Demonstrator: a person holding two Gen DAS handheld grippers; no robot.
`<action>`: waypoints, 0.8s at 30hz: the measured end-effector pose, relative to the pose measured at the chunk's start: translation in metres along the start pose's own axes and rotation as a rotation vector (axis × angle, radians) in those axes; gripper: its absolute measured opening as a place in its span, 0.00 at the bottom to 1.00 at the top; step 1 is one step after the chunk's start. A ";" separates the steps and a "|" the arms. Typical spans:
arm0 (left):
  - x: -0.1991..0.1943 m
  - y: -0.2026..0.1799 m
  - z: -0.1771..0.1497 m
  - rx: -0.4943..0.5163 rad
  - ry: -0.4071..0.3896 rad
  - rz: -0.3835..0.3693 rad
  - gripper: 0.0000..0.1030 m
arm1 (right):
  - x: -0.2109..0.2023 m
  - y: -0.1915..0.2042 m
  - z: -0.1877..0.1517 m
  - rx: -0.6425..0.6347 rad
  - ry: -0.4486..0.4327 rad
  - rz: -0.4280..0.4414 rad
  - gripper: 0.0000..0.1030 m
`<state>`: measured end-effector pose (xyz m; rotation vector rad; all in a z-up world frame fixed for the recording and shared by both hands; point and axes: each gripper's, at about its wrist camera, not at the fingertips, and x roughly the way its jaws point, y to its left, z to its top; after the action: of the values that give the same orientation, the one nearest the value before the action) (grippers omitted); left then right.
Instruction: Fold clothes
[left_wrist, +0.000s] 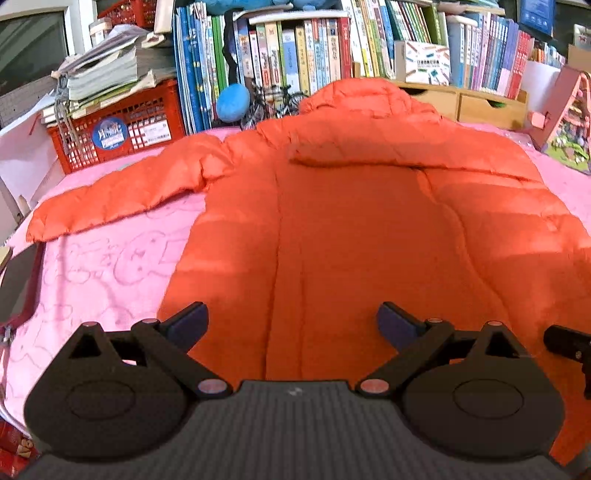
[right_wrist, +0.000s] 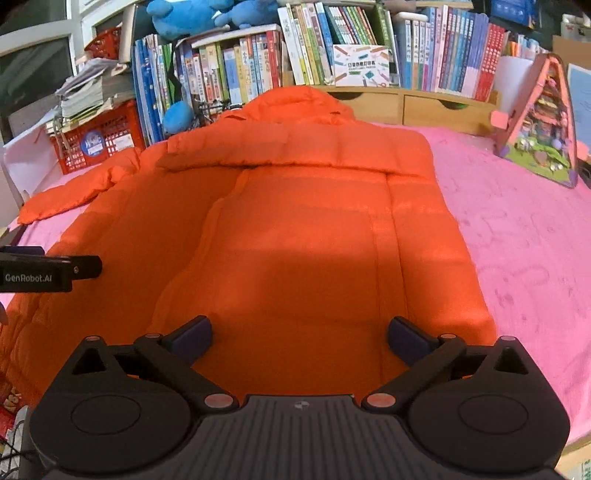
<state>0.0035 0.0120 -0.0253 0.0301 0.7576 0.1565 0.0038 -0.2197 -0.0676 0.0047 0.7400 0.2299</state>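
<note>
An orange puffer jacket (left_wrist: 332, 221) lies flat on a pink blanket (left_wrist: 103, 266), hood toward the bookshelves. Its left sleeve (left_wrist: 122, 192) stretches out to the left; the right sleeve is folded across the body below the hood. My left gripper (left_wrist: 291, 321) hovers open over the jacket's near hem with nothing between its fingers. In the right wrist view the same jacket (right_wrist: 295, 229) fills the middle, and my right gripper (right_wrist: 299, 338) stands wide open above its lower part, empty. The left gripper's body (right_wrist: 48, 271) shows at the left edge there.
Bookshelves (left_wrist: 314, 55) line the back. A red crate (left_wrist: 122, 129) with stacked papers sits back left, wooden drawers (right_wrist: 406, 107) behind the hood, and a pink toy house (right_wrist: 539, 122) at the right. Bare pink blanket (right_wrist: 524, 240) lies right of the jacket.
</note>
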 end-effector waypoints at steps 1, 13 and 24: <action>0.000 0.000 -0.003 -0.003 0.010 -0.001 0.97 | -0.002 0.002 -0.004 -0.011 -0.008 -0.008 1.00; -0.025 0.030 -0.039 0.003 0.020 0.024 0.99 | -0.044 -0.008 -0.040 -0.119 -0.001 -0.044 1.00; -0.032 0.038 -0.044 -0.008 0.041 0.040 0.99 | -0.067 -0.046 -0.047 -0.035 0.059 -0.151 1.00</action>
<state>-0.0541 0.0432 -0.0320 0.0343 0.7974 0.1985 -0.0665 -0.2818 -0.0616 -0.0911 0.7914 0.0993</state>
